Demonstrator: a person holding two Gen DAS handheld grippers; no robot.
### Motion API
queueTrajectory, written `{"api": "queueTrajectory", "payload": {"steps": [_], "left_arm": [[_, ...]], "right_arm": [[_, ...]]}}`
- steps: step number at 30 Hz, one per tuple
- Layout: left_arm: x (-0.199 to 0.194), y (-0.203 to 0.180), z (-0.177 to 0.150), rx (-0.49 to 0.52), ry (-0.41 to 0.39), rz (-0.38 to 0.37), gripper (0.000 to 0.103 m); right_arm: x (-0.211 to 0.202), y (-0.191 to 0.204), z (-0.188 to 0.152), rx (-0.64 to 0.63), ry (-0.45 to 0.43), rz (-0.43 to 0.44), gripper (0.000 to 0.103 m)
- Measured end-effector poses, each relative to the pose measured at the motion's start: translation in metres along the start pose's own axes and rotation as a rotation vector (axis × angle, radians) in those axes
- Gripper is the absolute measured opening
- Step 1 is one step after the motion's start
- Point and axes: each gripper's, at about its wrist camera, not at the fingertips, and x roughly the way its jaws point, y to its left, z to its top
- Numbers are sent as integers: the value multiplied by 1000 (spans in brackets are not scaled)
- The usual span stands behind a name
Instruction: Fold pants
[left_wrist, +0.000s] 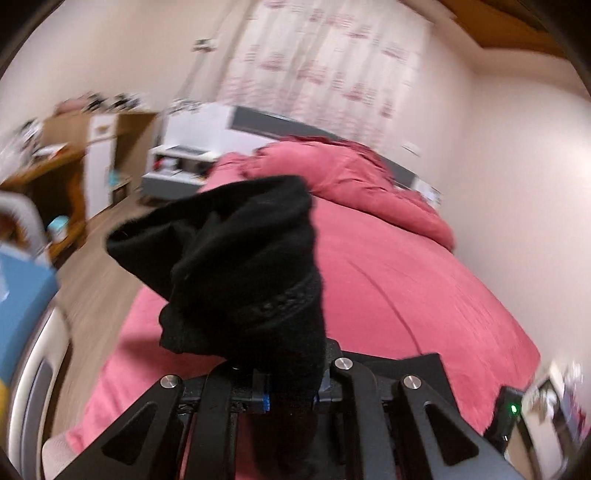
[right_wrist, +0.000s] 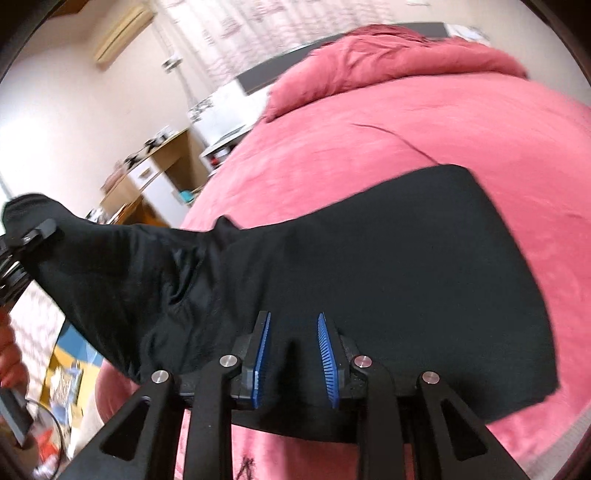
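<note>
The left gripper (left_wrist: 291, 391) is clenching a bunched end of the black pants (right_wrist: 369, 280), the cloth standing up out of its narrow jaws and blocking much of the left wrist view; in the right wrist view that same gripper (right_wrist: 33, 236) is sitting at the far left edge, holding its end of the pants lifted off the bed (right_wrist: 424, 122), with a hand (right_wrist: 11, 354) gripping its handle below; the cloth is stretching in a taut, creased band from that raised end down to the wide flat part, which is lying spread on the pink cover near the bed's front edge; the right gripper (right_wrist: 295, 358) is hovering over the near edge of the flat part, its blue pads (right_wrist: 327, 360) standing apart with a gap between them; a dark ridge of cloth is rising into that gap, but whether the pads are pressing it cannot be told, since the near edge is hiding under the fingers; a rumpled pink duvet (left_wrist: 332, 173) is lying heaped at the far end of the bed; a curtain (left_wrist: 332, 59) is hanging behind; a wooden desk (right_wrist: 162, 166) is standing by the left wall; both views are blurring slightly.
</note>
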Motion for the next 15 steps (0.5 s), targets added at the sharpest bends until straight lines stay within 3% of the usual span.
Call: {"api": "queueTrajectory", "payload": {"steps": [7,15], "left_arm": [[34,-99,-23,291,74,-99,13],[81,-167,-69,411,210,-190,13]], "right_arm": [[-37,-43,5,143,-68,-17,27],[-79,-87,5,288,-176,-63,30]]}}
